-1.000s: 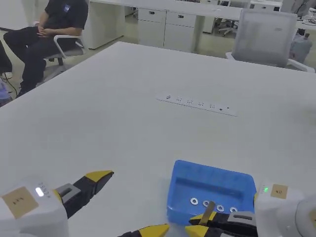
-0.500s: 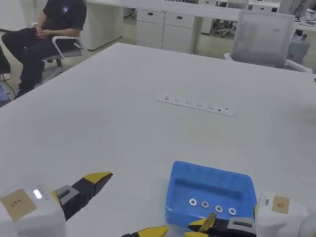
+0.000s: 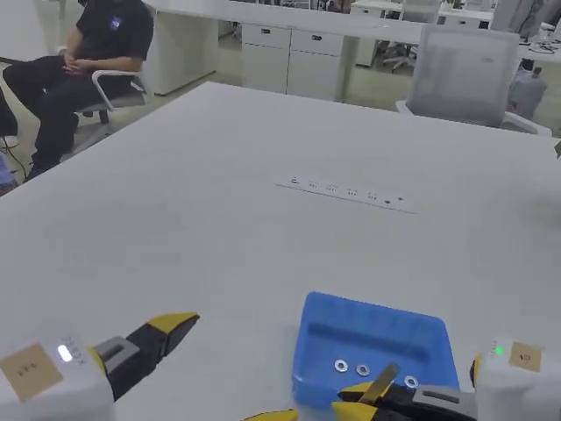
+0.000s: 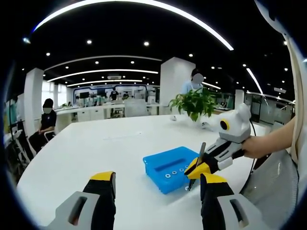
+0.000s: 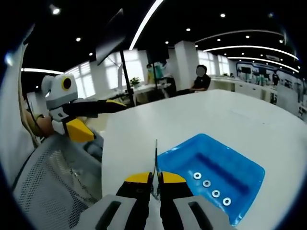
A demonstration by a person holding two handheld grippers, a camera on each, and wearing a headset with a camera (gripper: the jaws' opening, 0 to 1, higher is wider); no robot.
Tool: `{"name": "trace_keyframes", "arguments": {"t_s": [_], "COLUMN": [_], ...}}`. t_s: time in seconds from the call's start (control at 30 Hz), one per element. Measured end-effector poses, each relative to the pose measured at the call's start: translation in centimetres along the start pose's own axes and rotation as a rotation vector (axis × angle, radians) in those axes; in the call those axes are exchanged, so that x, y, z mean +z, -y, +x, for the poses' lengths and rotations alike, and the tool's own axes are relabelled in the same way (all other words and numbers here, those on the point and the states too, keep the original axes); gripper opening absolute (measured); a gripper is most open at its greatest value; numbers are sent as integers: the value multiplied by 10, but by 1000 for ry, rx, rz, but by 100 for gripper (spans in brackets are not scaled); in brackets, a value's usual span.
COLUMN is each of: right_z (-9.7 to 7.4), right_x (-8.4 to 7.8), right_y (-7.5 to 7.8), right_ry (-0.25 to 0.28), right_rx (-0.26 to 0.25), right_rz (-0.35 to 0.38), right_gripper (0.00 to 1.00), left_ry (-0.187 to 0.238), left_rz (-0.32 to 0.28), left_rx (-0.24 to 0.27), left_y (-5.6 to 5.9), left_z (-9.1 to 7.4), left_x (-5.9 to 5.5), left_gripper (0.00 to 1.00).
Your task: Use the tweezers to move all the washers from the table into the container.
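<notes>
Four small silvery washers (image 5: 206,183), seemingly flat, blue container (image 5: 238,165)

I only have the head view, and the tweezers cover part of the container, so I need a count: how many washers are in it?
Observer: Four washers lie in a row in the blue container, going by the right gripper view.
Operator: Is the right gripper really clamped on the tweezers?
Observer: Yes. The right gripper has its jaws shut on the tweezers, which stick out forward between them.
Operator: And the left one?
Observer: The left gripper is open, jaws wide apart, holding nothing.
</notes>
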State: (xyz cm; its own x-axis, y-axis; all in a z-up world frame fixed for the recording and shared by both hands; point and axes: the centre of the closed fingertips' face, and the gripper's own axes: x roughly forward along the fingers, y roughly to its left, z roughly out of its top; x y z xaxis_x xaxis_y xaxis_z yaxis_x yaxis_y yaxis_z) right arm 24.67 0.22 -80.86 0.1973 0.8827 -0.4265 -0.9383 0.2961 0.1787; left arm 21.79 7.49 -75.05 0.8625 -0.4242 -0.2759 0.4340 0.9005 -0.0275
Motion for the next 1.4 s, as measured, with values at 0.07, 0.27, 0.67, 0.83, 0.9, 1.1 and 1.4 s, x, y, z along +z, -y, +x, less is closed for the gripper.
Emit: {"name": "trace_keyframes", "arguments": {"t_s": [0.07, 0.27, 0.67, 0.83, 0.9, 1.1, 1.4], "right_z": [-2, -7, -6, -4, -4, -5, 3], "right_x": [3, 14, 37, 39, 40, 49, 62], "right_y": [0, 4, 11, 7, 7, 11, 20], "right_ry": [9, 64, 87, 86, 85, 108, 121], "right_rx": [1, 8, 19, 30, 32, 32, 21], "right_rz": [11, 80, 70, 58, 56, 65, 52], "right_gripper": [3, 3, 3, 3, 3, 3, 3], "left_ry": [1, 0, 7, 10, 10, 11, 15], "left_rz": [-2, 1, -5, -8, -8, -9, -9], "left_rx": [-1, -3, 7, 13, 12, 8, 9], "left_y": [0, 0, -2, -3, -3, -2, -2], "left_z": [0, 0, -1, -1, -1, -1, -2], "left_x": [0, 0, 0, 1, 1, 1, 2], "left_gripper": [72, 72, 72, 71, 71, 71, 71]}}
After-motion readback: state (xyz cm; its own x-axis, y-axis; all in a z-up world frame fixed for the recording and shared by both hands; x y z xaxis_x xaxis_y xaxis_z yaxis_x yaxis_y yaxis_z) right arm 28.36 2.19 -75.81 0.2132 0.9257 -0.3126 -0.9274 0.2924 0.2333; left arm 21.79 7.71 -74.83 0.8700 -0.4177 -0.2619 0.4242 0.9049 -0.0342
